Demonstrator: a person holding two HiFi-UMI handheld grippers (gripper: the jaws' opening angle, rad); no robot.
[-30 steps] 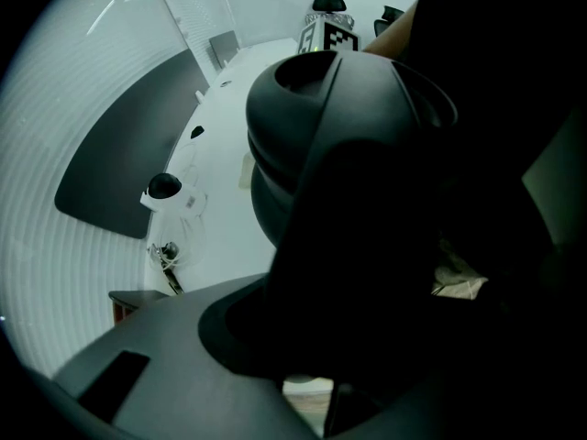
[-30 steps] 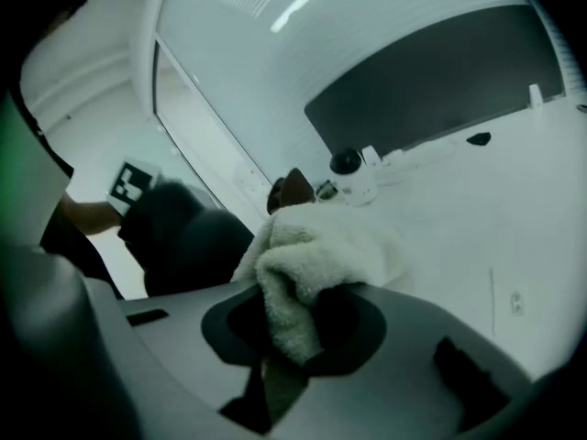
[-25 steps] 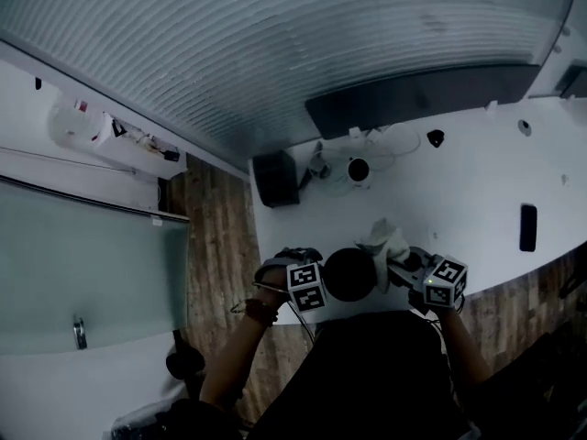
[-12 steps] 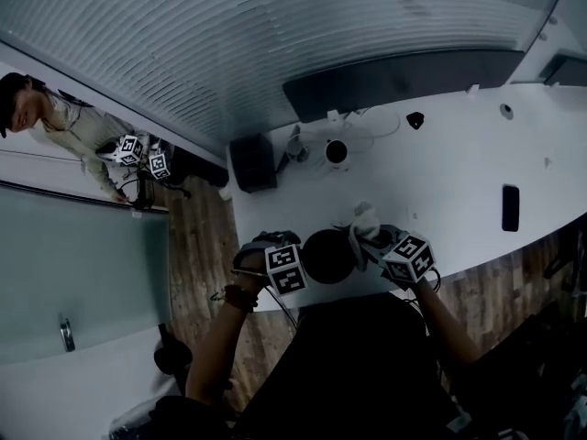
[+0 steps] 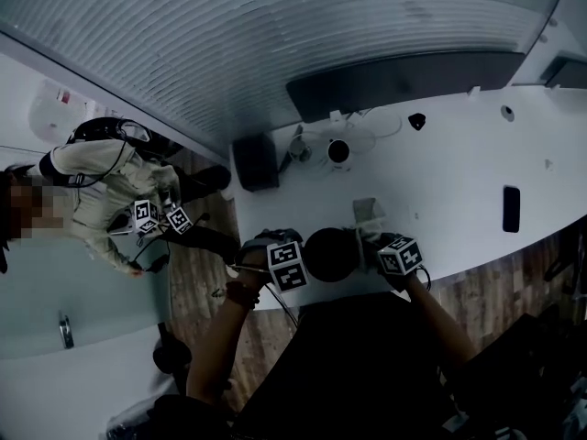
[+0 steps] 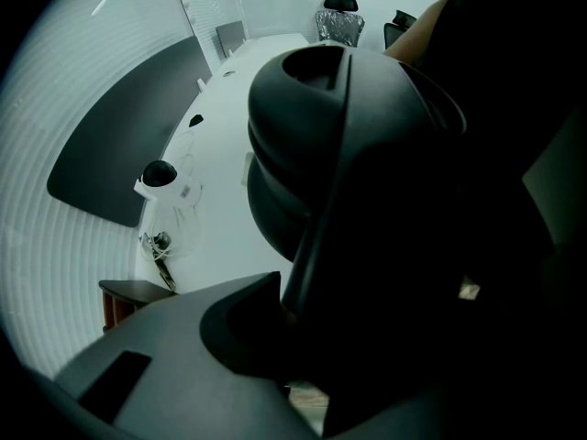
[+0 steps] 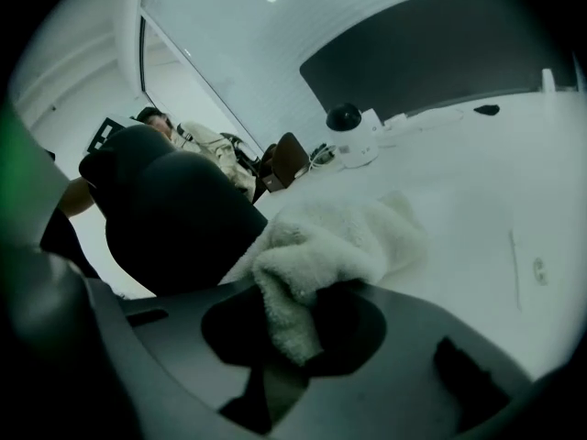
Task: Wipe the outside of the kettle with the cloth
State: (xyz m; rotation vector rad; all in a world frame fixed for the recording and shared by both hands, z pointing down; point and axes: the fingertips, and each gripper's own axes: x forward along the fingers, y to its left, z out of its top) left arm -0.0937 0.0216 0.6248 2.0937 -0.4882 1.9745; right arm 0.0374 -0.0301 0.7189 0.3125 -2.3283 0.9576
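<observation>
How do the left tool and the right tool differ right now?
The left tool grips the black kettle by its handle; the right tool grips the white cloth. The left tool sits at the kettle's left, the right tool at its right. Both are shut on something.

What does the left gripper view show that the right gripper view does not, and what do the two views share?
Only the left gripper view: the handle of the kettle between the jaws of the left hand-held gripper, and office chairs at the far end of the table. Only the right gripper view: the white cloth clamped in the right hand-held gripper, at the kettle's side, and a person behind it. Both: the black kettle, the white table, the small dome camera and the dark wall panel.
</observation>
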